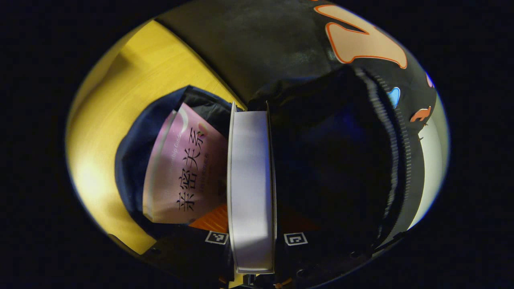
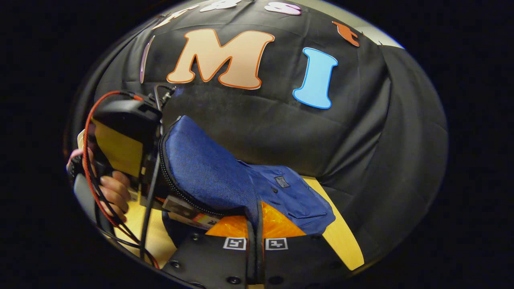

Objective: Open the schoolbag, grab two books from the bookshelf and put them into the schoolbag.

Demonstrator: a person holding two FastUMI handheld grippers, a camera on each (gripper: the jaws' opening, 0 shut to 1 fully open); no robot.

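The dark blue schoolbag (image 1: 130, 160) lies open on the yellow table (image 1: 120, 100). A pink-covered book (image 1: 180, 172) rests inside its mouth. My left gripper (image 1: 253, 220) is shut on a second book (image 1: 251, 168), seen edge-on with its white pages toward me, standing in the bag's opening beside the pink one. My right gripper (image 2: 255, 224) is shut on the bag's blue flap (image 2: 204, 168) and holds it raised, zipper edge showing. The left gripper (image 2: 124, 132) and the hand (image 2: 114, 192) holding it show at the left of the right gripper view.
The black cloth wall (image 2: 281, 128) stands close behind the bag. A strip of yellow table (image 2: 341, 237) shows to the right of the bag. Red and black cables (image 2: 90, 168) trail from the left gripper.
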